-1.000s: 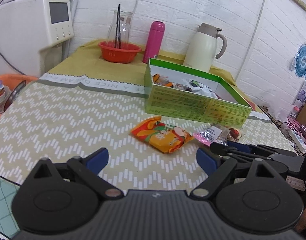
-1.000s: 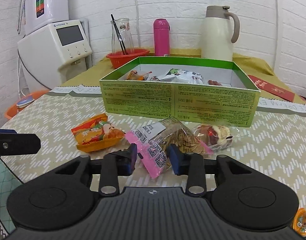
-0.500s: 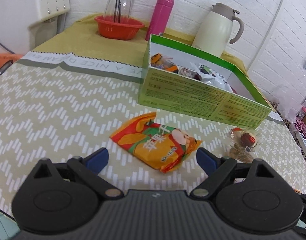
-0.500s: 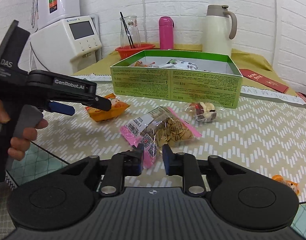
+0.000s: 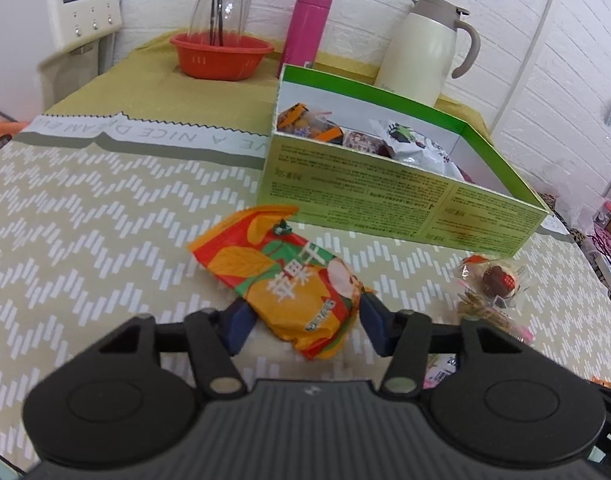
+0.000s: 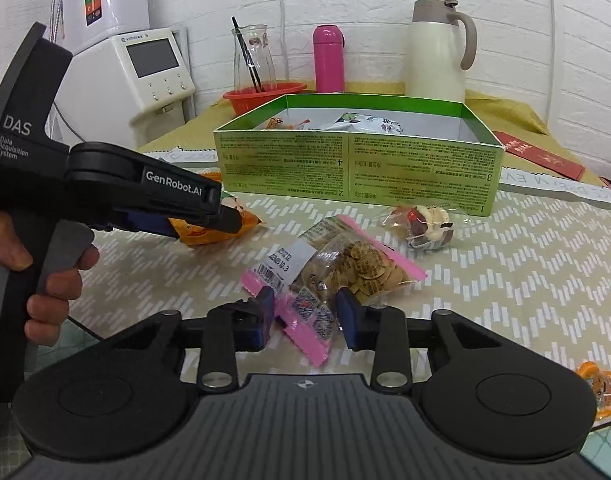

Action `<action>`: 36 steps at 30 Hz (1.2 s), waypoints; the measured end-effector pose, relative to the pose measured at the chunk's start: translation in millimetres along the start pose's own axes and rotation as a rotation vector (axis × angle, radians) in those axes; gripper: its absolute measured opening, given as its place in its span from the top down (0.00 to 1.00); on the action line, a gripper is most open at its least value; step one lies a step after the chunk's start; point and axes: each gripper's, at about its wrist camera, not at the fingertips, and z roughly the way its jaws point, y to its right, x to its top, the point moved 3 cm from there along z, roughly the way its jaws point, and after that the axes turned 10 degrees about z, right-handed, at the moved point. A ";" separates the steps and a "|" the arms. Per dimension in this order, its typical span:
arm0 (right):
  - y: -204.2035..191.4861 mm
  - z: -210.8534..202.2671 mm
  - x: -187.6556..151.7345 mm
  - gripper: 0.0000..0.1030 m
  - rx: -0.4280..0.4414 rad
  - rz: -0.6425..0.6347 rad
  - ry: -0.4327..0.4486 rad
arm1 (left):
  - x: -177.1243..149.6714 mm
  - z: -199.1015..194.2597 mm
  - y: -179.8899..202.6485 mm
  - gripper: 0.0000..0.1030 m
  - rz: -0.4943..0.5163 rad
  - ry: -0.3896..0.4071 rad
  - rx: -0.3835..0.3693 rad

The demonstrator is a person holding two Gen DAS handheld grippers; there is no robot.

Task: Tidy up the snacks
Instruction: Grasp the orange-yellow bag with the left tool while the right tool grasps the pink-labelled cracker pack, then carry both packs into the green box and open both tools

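Note:
An orange snack packet lies on the table in front of the open green box, which holds several snacks. My left gripper has its blue pads on both sides of the packet's near end, closed against it. In the right wrist view the left gripper's fingers sit on that orange packet. My right gripper is open, its pads either side of the pink-edged biscuit bag without pressing it. A small clear candy bag lies near the box.
Behind the box stand a cream thermos jug, a pink bottle and a red bowl with a glass carafe. A white appliance is at the left. A small orange sweet lies at the table's right front edge.
My left gripper moved forward and closed around the orange packet. My right gripper's jaws opened from their grip on the biscuit bag, which now lies on the table.

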 end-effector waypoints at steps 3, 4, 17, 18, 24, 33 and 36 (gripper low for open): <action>0.8 -1.1 -0.8 0.58 0.003 0.004 0.005 | -0.8 -1.3 0.0 0.57 -0.005 0.001 -0.013; 0.9 -1.6 -1.1 0.58 0.003 0.006 0.007 | -1.3 -2.3 0.6 0.61 -0.004 0.001 -0.018; 3.1 -13.2 1.0 0.63 0.003 0.027 0.021 | -4.3 -18.7 10.5 0.85 0.045 0.009 -0.017; 2.9 -14.6 1.7 0.63 0.003 0.027 0.025 | -4.3 -20.0 11.2 0.85 0.049 0.011 -0.016; 2.8 -27.1 9.1 0.63 0.012 0.024 0.060 | 0.3 -35.9 15.1 0.85 0.063 0.052 -0.029; 11.6 -37.3 52.8 0.63 0.006 -0.005 0.164 | 50.7 -69.8 16.9 0.85 0.091 0.184 -0.055; 19.1 -32.4 72.8 0.63 -0.010 -0.018 0.200 | 75.2 -73.3 22.9 0.85 0.114 0.225 -0.050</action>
